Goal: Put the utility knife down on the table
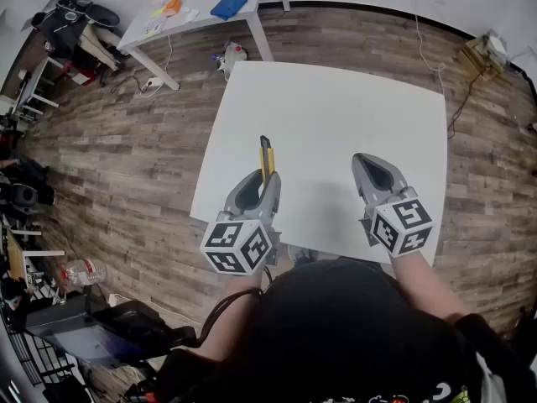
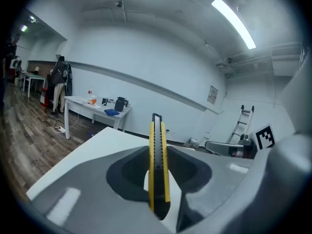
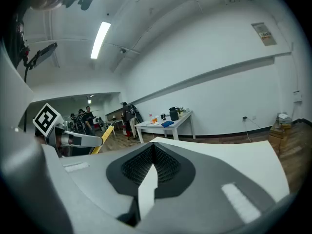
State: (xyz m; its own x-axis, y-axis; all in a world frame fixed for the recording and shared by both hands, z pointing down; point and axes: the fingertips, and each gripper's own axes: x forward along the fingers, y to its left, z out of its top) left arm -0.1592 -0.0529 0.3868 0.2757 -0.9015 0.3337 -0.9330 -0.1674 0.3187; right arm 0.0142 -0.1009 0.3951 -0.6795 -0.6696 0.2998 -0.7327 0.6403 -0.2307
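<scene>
A yellow and black utility knife (image 1: 266, 159) sticks forward out of my left gripper (image 1: 257, 193), which is shut on it above the near left part of the white table (image 1: 336, 116). In the left gripper view the knife (image 2: 158, 165) stands on edge between the jaws, its black tip pointing away. My right gripper (image 1: 377, 178) hovers over the table's near right part, shut with nothing between its jaws. The right gripper view shows its own jaws closed (image 3: 147, 177), and the knife (image 3: 105, 137) at the left.
The white table has bare surface ahead of both grippers. A second white table (image 1: 197, 11) with a blue item and small objects stands at the far left. Wood floor surrounds both. A ladder (image 2: 242, 123) leans by the far wall.
</scene>
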